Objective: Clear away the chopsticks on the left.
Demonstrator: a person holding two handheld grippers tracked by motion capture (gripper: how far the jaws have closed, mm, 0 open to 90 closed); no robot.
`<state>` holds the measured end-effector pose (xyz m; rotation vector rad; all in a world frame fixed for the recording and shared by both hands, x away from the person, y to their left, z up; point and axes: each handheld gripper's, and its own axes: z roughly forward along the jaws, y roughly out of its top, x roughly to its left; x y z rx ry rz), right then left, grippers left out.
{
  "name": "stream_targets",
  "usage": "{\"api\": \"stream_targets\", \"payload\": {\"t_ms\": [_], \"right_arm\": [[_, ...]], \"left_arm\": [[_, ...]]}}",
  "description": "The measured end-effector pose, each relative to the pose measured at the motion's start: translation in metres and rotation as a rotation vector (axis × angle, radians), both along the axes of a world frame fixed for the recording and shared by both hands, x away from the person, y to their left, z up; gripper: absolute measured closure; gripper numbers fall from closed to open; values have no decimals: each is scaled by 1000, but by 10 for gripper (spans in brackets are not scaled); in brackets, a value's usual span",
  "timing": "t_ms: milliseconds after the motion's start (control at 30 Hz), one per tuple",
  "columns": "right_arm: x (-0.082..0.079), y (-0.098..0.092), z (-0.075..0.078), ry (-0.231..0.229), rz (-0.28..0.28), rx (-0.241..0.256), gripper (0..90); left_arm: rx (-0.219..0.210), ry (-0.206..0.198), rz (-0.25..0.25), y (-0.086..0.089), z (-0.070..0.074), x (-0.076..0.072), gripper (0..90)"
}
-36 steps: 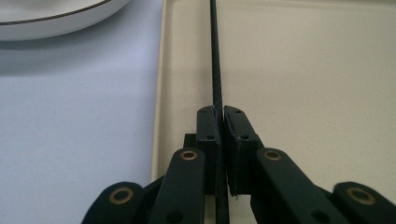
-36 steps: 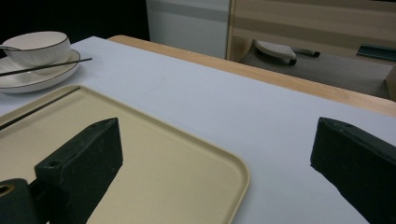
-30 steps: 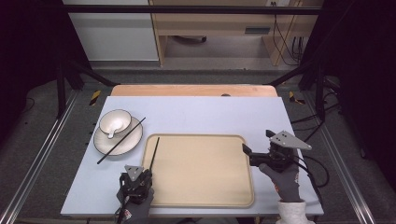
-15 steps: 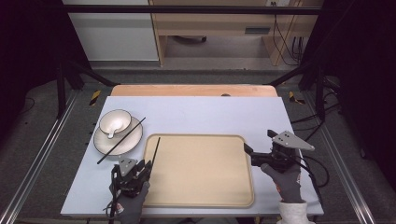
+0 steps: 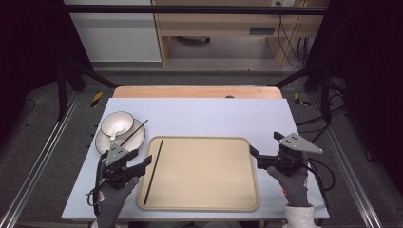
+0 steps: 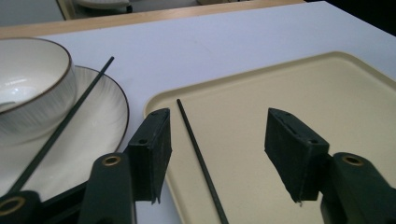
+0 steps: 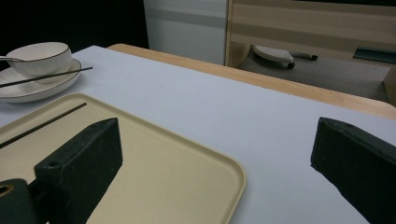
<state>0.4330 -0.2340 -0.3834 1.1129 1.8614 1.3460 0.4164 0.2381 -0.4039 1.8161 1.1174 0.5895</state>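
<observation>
Beige plastic tray point(image 5: 204, 171) lies on the pale tabletop point(image 5: 204, 114), and one black chopstick point(image 5: 154, 171) rests along its left side. The left gripper point(image 5: 142, 164) hovers at the tray's left edge with its fingers point(image 6: 152, 149) spread, and in the left gripper view the chopstick runs between them, seemingly untouched. A second chopstick point(image 5: 133, 132) leans across the plate point(image 5: 135, 137), beside the white bowl point(image 5: 117, 123). The right gripper point(image 5: 256, 159) is just beside the tray's right edge, its fingers also spread wide and holding nothing.
</observation>
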Motion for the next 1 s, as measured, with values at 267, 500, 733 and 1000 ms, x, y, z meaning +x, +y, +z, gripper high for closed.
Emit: {"api": "stream_targets", "payload": {"t_ms": [267, 500, 733, 1000], "right_arm": [[1, -1, -1, 3, -1, -6, 22], [2, 1, -3, 14, 1, -13, 23], [4, 3, -6, 22, 2, -25, 23], [4, 4, -5, 22, 1, -22, 25]], "left_arm": [[34, -4, -53, 25, -4, 6, 315], [92, -5, -51, 38, -9, 11, 268], [93, 7, -8, 65, -13, 13, 261], [105, 30, 29, 84, -17, 20, 266]]}}
